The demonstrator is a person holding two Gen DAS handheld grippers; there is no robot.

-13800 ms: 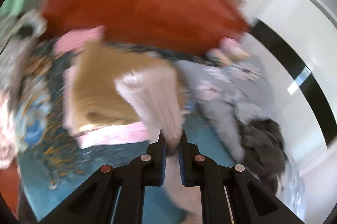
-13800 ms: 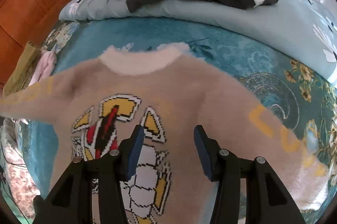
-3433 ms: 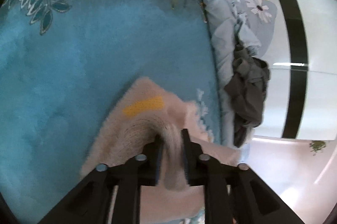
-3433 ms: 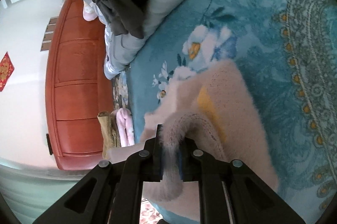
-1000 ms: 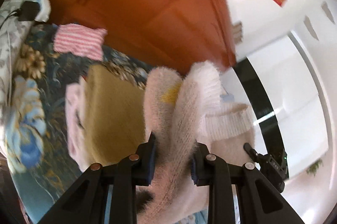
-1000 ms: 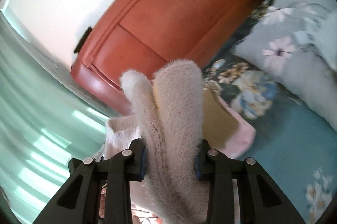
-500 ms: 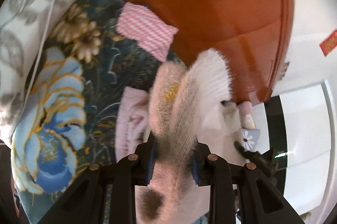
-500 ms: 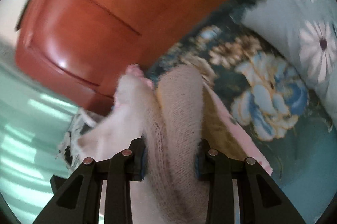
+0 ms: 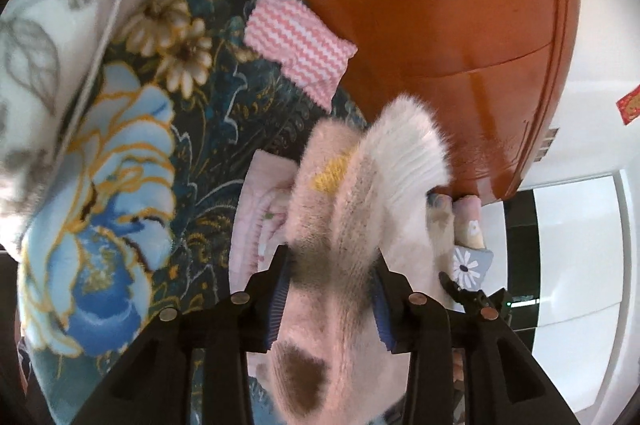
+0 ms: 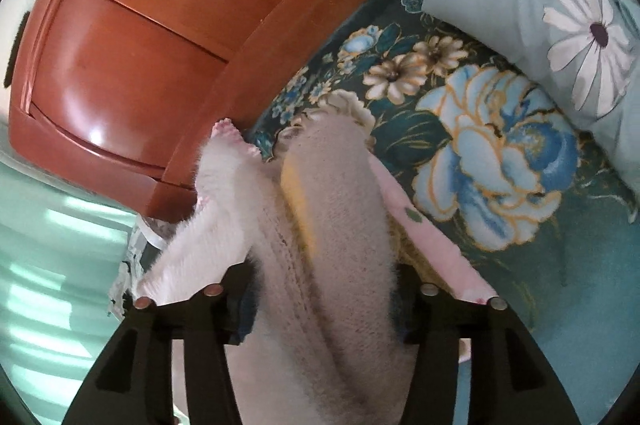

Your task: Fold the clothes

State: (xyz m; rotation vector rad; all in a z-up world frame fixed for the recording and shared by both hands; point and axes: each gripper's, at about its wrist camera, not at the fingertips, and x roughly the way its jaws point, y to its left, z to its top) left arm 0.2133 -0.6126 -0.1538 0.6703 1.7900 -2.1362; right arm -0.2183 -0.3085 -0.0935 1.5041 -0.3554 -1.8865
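We held the folded fuzzy sweater (image 9: 360,193) between us, the left gripper (image 9: 330,289) clamped on one thick bundle of it and the right gripper (image 10: 320,301) clamped on the other, carried in the air above the pink folded garment (image 9: 256,217) that lay on the floral bedspread (image 9: 132,185) near the wooden headboard (image 9: 460,45). To set it down well, we judged that both ends should descend level and together, so the layers would not slip apart, and that we should release only once the sweater's weight rested squarely on the stack, edges lined up with the pieces beneath. A pink striped cloth (image 9: 298,53) lay just beside the headboard, and a daisy-print pillow (image 10: 560,5) sat off to the right, both worth avoiding. Compared with half a second before, our views had tipped further down toward the bed: the bedspread filled more of each picture, and the stack sat closer under the sweater, while our grip looked unchanged.
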